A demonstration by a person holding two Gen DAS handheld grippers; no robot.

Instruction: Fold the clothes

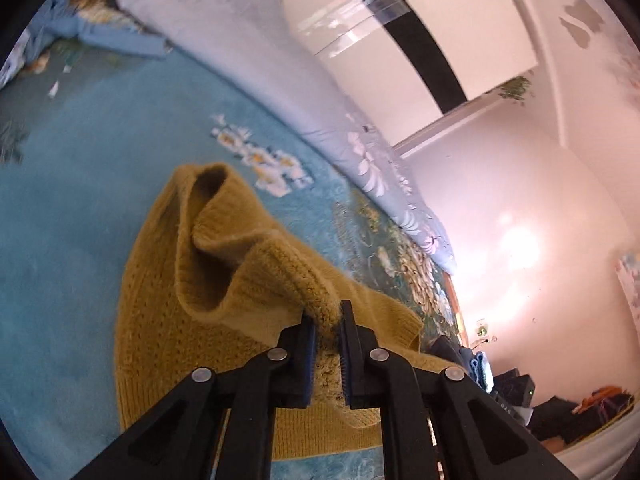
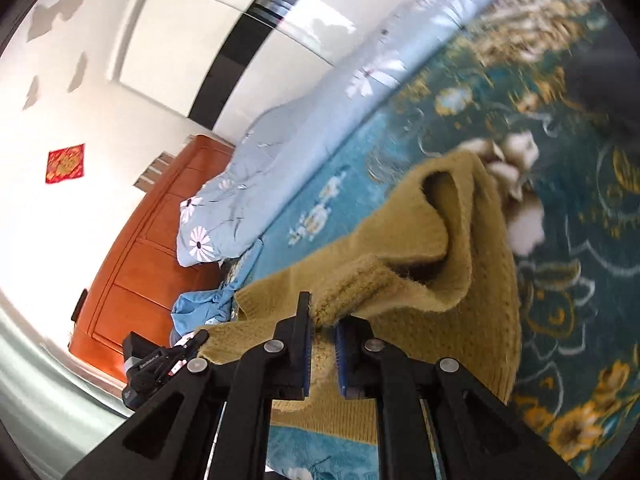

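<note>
A mustard-yellow knitted sweater [image 1: 192, 264] lies on a teal flowered bedspread [image 1: 60, 208]. My left gripper [image 1: 327, 316] is shut on a thick ribbed edge of the sweater and lifts it into a raised fold above the rest of the garment. In the right wrist view the same sweater [image 2: 452, 264] shows, and my right gripper [image 2: 323, 312] is shut on another part of that ribbed edge, also held up off the bedspread [image 2: 560, 120]. The left gripper's black body [image 2: 160, 364] shows at lower left in the right wrist view.
A rolled pale-blue flowered duvet [image 1: 320, 92] lies along the far side of the bed, also in the right wrist view [image 2: 280, 152]. Blue clothing [image 2: 200, 308] lies near an orange wooden headboard [image 2: 148, 248]. White walls and a wardrobe stand behind. Clutter lies on the floor [image 1: 560, 408].
</note>
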